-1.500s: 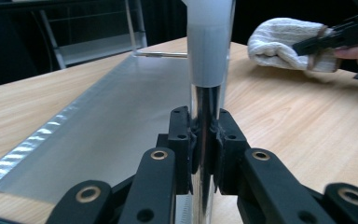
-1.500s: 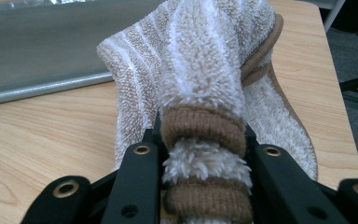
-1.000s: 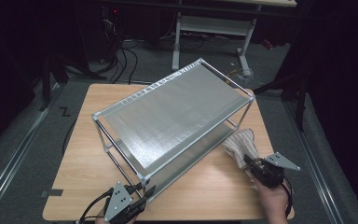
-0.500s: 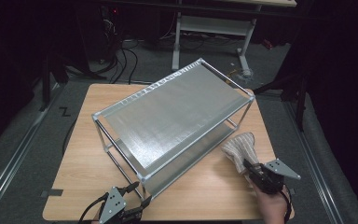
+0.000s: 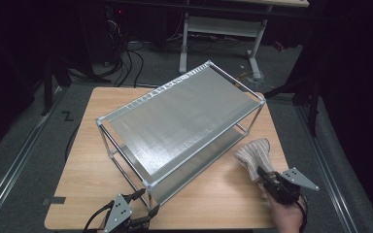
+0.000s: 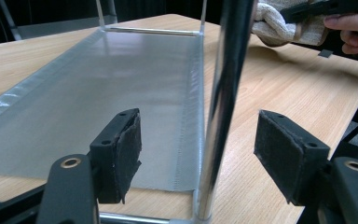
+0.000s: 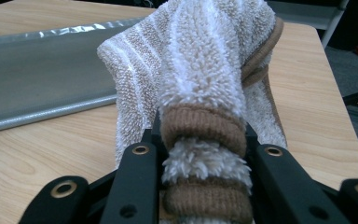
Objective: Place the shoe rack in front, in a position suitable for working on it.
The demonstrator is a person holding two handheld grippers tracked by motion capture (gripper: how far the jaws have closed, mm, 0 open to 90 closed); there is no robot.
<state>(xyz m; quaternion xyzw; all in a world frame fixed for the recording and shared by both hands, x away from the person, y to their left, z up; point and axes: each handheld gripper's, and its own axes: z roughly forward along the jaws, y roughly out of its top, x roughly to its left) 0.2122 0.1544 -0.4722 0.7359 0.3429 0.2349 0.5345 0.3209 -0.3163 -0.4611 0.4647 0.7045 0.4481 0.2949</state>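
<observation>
right gripper (image 5: 267, 178) is seen at the near right corner of the wooden table (image 5: 92, 145) in the high view, held by a hand (image 5: 287, 218). its jaws are pressed onto a fluffy white-and-brown striped sock (image 7: 205, 93), pinched at the brown ribbed cuff. the sock (image 5: 253, 155) is draped on the tabletop just beside the right end of a two-tier metal rack (image 5: 184, 111), whose lower shelf (image 7: 37, 84) is seen to the left in the right gripper view. left gripper (image 5: 143, 221) is found at the near edge of the table, by the rack's near corner. its jaws are spread wide apart, and the rack's shiny corner post (image 6: 223, 107) is framed between the pads (image 6: 129, 149) without being touched.
</observation>
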